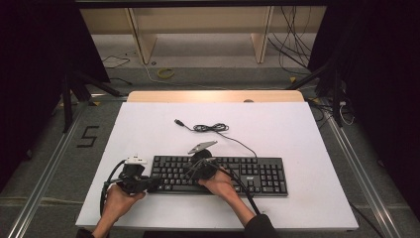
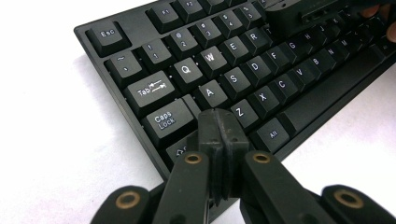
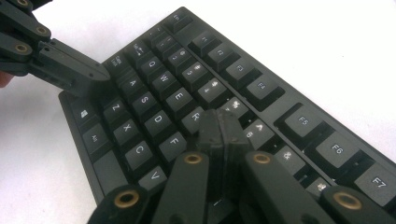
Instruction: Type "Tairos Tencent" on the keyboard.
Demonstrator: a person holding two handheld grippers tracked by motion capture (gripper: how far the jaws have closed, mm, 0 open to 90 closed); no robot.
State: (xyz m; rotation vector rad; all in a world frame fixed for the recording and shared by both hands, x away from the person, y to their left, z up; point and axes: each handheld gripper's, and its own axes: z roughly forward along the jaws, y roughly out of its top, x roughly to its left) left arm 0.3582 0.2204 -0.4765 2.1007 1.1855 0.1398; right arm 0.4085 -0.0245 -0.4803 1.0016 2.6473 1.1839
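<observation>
A black keyboard [image 1: 247, 173] lies near the front of the white table [image 1: 297, 134], its cable [image 1: 213, 128] coiled behind it with the USB plug lying loose. My left gripper [image 1: 156, 184] is at the keyboard's left end. In the left gripper view that gripper [image 2: 219, 122] is shut and empty, its tip resting between the Caps Lock and Z keys of the keyboard [image 2: 261, 70]. My right gripper [image 1: 194, 169] reaches over the left half of the keys. Seen in its own view, the right gripper [image 3: 219, 125] is shut too, its tip over the keyboard [image 3: 261, 84] near R.
The table carries a wide bare stretch behind and to the right of the keyboard. Beyond its far edge are a wooden frame [image 1: 143, 39], loose cables on the floor [image 1: 292, 44] and dark stands at both sides. The other gripper shows in each gripper view's upper corner.
</observation>
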